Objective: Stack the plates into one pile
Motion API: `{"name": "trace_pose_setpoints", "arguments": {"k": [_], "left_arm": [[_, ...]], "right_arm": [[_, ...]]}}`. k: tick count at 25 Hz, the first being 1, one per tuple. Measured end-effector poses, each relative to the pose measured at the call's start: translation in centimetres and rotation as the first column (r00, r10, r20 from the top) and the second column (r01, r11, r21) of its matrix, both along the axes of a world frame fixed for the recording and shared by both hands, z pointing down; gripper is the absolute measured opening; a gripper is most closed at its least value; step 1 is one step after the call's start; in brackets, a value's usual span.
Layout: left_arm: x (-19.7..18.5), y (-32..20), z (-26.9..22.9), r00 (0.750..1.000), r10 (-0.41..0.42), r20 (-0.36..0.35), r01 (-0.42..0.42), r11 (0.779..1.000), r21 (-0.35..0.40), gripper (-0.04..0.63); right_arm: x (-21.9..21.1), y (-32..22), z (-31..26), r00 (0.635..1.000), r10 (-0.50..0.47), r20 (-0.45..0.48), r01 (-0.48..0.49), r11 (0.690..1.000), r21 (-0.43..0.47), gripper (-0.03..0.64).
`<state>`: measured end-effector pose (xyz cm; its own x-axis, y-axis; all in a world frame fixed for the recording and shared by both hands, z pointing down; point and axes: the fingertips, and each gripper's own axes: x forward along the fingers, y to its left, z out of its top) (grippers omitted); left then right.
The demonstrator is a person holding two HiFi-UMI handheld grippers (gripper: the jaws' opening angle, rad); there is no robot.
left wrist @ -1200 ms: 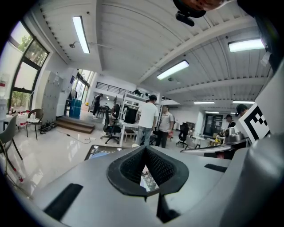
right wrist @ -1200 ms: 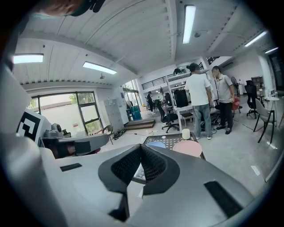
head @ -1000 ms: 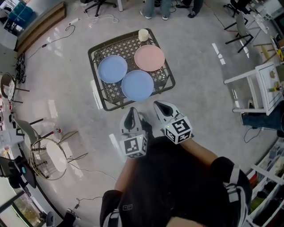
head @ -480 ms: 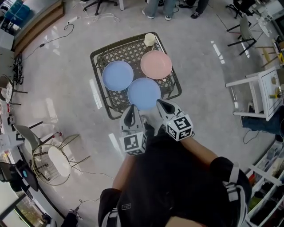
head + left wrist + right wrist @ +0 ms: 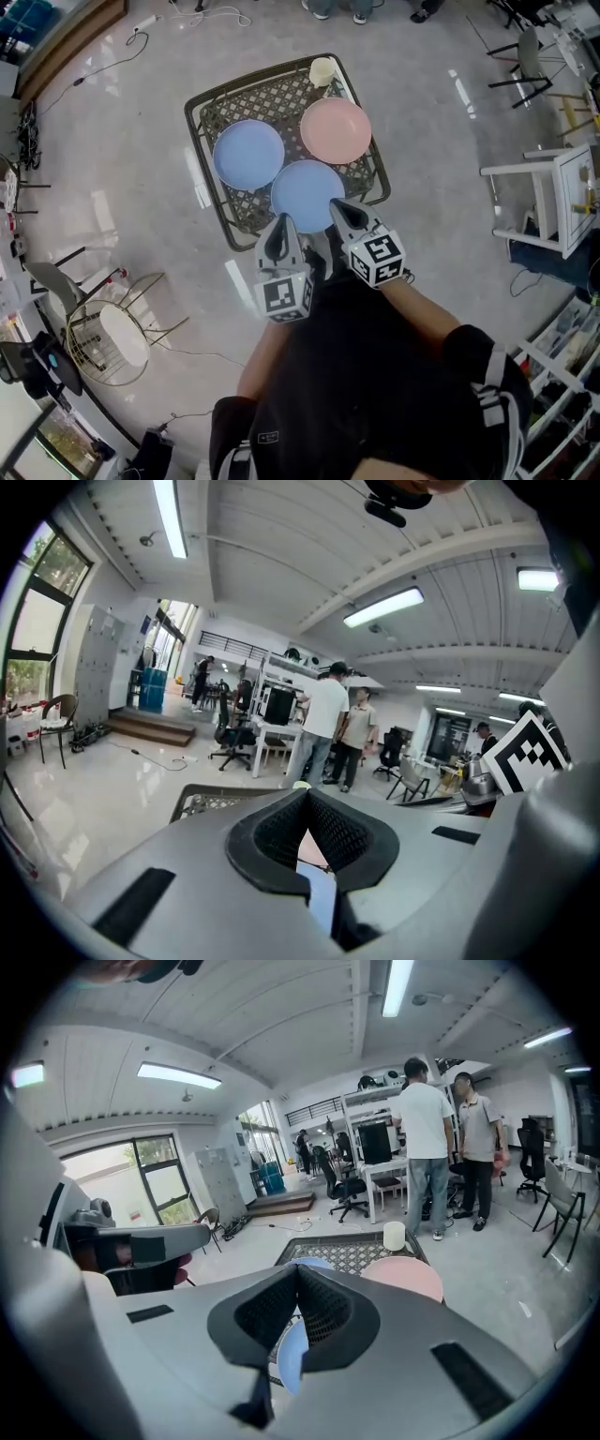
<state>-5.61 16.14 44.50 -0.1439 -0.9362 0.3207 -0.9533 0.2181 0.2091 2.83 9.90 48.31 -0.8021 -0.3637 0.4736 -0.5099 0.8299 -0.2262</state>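
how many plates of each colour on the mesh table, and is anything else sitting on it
blue plates: 2
pink plate: 1
cream cup: 1
total: 4 things, 3 of them plates

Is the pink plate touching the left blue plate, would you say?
Apart: the head view shows a strip of bare mesh tabletop between the pink plate and the left blue plate.

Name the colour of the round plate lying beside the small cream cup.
Pink: the round plate shows best in the head view.
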Motion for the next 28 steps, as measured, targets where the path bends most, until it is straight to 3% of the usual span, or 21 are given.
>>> {"name": "trace_pose_setpoints", "arguments": {"k": [15,23,28], "left_arm": [[-2.6,-3.9,11.1,0.991,-0.089,-0.096,0.066,0.974,-0.216,0.015],[-2.0,-3.5,18.4,0.980,-0.099,-0.174,0.030,0.932,-0.362,0.017],[-2.0,-1.7,22.4,0.960,-0.165,-0.224,0.053,0.899,-0.435,0.049]], "right_arm": [[-1.5,-5.5,9.9,0.986,-0.060,-0.157,0.038,0.990,-0.136,0.009],[-0.3,-6.7,16.0,0.963,-0.076,-0.260,0.021,0.978,-0.210,0.011],[0.5,-6.9,19.5,0.941,-0.091,-0.325,0.011,0.971,-0.238,0.018]]}}
